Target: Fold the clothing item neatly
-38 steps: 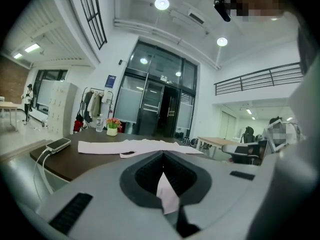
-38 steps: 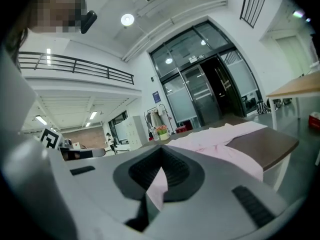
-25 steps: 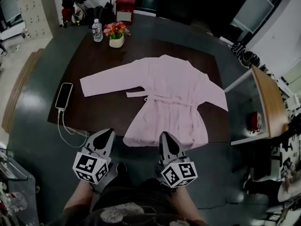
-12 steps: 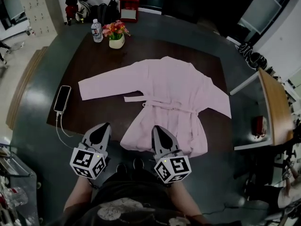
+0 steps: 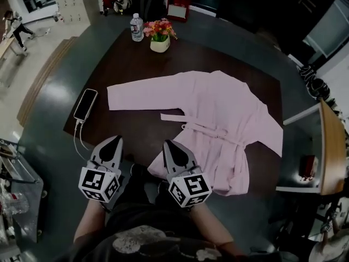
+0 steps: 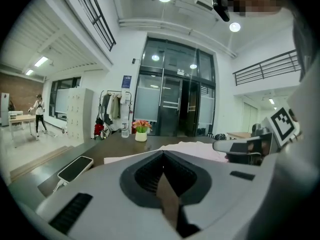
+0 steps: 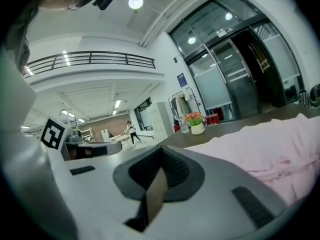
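We stand in a big room at a dark table (image 5: pixel 136 75), where a pink robe (image 5: pixel 218 113) lies flat with its sleeves out. Our left gripper (image 5: pixel 115 140) and right gripper (image 5: pixel 168 144) have their jaws pressed together and hold nothing, near the robe's bottom edge. A phone (image 5: pixel 86 104), a bottle (image 5: pixel 136 27) and flowers (image 5: pixel 159 34) sit on the table too.

One pink robe (image 5: pixel 218 113), one phone (image 5: pixel 86 104), one water bottle (image 5: pixel 136 27), one flower pot (image 5: pixel 160 42), one table (image 5: pixel 128 72).
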A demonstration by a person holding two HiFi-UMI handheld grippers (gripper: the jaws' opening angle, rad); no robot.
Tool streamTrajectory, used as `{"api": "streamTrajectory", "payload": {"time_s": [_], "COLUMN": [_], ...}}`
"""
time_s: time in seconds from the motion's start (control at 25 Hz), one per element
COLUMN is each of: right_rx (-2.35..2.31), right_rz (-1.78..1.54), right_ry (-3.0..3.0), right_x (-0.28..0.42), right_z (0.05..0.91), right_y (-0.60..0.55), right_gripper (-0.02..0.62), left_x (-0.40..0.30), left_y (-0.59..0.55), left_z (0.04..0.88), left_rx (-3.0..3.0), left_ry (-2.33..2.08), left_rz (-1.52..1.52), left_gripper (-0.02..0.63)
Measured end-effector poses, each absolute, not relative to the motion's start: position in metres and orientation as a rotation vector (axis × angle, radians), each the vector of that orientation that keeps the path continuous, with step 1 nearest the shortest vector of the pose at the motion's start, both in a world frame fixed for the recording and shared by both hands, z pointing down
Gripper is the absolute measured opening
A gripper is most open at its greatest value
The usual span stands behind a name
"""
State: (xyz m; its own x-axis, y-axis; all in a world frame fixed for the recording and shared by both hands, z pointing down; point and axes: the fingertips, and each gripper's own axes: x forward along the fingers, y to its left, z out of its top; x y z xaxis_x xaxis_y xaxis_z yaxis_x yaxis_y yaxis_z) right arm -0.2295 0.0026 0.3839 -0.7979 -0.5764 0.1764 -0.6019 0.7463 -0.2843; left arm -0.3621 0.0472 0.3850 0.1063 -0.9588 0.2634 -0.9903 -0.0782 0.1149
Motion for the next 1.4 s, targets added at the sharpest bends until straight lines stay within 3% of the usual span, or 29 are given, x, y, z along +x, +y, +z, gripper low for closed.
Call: {"api": "streamTrajectory", "payload": {"time_s": [0.28,0.72,0.8,0.92,1.4], "right_rx": [0.842,0.663,0.596,0.536,0.489], "right_rz": [0.481,0.388,0.369,0.327,0.189], "right_ry": [-2.835,-2.541,-2.512,-2.449,-2.260], "right_x": [-0.335,-0.481,-0.503,-0.524,-0.545], "right_z": [0.393,0.499,0.514,0.536,0.582], "right_y": [-0.011,-0.049,-0.050,-0.054,-0.069], "right_gripper": [-0.009,-0.005,0.039,0.066,0.049], "left_x": [-0.438,-0.531,-0.542,-0.556,-0.590], "left_y": [0.014,-0.022,-0.025,-0.030,-0.030], "left_z": [0.404,0.477,0.484,0.491,0.498], "left_rx": [2.073,1.968,1.954,1.932,1.858], "left_ry": [-1.869,-1.820,-1.822,-1.830,-1.855], "left_rz": [0.083,0.254,0.259,0.255,0.235], "left_gripper": [0.009,0.011,0.009,0.009,0.011]}}
